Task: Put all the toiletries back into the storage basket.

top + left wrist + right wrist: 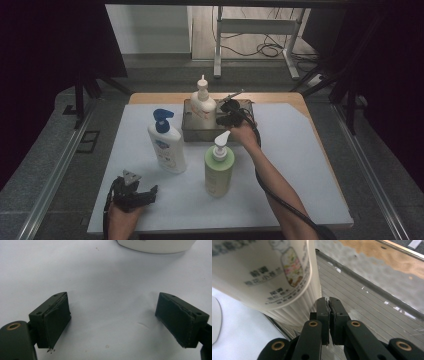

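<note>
A metal tray [192, 135] stands at the back middle of the white mat, holding a white pump bottle [202, 102]. My right gripper [227, 107] reaches into the tray just right of that bottle. In the right gripper view its jaws [329, 302] are shut together over the ribbed tray floor [367, 307], with nothing seen between them and the labelled bottle [262, 272] close on the left. My left gripper [137, 187] rests open near the mat's front left. Its jaws [117, 315] stand wide apart over bare mat, with a white bottle base [155, 245] ahead.
A white bottle with a blue pump [167, 145] stands left of centre. A green bottle with a white pump [219, 167] stands in front of the tray, beside my right forearm. The wooden table edge [280, 97] shows behind the mat. Desk legs and cables [270, 50] lie on the floor beyond.
</note>
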Motion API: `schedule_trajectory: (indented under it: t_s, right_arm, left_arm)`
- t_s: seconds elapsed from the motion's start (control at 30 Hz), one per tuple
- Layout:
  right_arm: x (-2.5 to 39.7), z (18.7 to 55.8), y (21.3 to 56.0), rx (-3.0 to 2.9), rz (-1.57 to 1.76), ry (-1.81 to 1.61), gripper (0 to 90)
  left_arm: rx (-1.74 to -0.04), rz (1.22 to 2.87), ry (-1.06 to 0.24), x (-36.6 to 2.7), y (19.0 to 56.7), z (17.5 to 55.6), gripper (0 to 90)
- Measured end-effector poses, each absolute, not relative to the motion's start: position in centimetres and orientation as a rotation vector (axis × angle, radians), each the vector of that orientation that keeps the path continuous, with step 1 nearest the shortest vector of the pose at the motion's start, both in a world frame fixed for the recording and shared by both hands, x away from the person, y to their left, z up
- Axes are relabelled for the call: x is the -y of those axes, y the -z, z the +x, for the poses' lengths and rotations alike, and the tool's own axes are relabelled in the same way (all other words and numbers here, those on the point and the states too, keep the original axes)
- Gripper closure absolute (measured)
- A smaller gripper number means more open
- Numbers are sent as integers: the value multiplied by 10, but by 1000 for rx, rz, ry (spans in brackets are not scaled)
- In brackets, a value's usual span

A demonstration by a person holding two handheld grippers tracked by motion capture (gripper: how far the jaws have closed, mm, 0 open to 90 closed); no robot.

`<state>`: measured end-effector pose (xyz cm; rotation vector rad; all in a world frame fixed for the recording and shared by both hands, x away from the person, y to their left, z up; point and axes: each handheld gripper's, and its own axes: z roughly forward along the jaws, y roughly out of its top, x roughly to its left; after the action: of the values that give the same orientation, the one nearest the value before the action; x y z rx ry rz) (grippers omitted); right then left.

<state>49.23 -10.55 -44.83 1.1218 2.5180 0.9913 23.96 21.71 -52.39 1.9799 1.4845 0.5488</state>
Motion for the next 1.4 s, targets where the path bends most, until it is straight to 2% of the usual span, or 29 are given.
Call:
schedule_trajectory:
  t_s: [0.67,1.4]
  right_arm:
    - [101,493,450,-2536,1118,-956,866]
    - [77,492,449,-2574,1071,-951,859]
  left_arm:
    - [-1485,1979,-549,-217,524,240,120]
    - [-1485,1979,-547,-217,524,240,120]
